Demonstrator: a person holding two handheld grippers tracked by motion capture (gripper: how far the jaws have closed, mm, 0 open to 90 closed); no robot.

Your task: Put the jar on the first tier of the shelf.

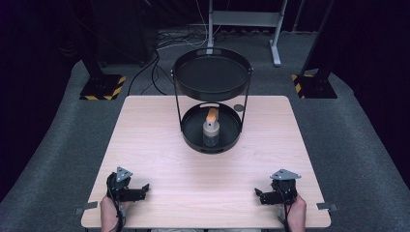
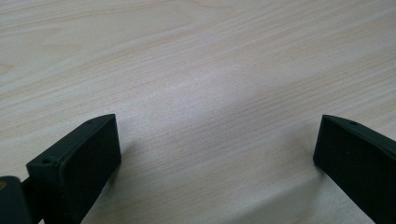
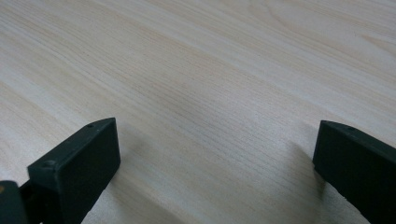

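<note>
From the high view, the light wood desk (image 1: 159,159) has a black two-tier stand (image 1: 212,104) sitting toward its far middle, with an empty upper tray (image 1: 212,77) and a lower tray (image 1: 193,137) that holds a small jar (image 1: 211,134) with something orange (image 1: 212,114) on top of it. A small dark round thing (image 1: 238,108) lies on the desk just beside the stand's right post, can't tell what it is. The left gripper (image 1: 140,189) sits near the front left corner and the right gripper (image 1: 261,194) near the front right, each in a hand (image 1: 110,212), both well apart from the stand and the jar. In the left gripper view, the fingers (image 2: 79,163) are spread wide with nothing but bare wood grain between them, tips low over the desk. In the right gripper view, same deal: the right fingers (image 3: 79,163) are wide apart and empty, just desk surface in the gap, their shadows falling on the wood.
</note>
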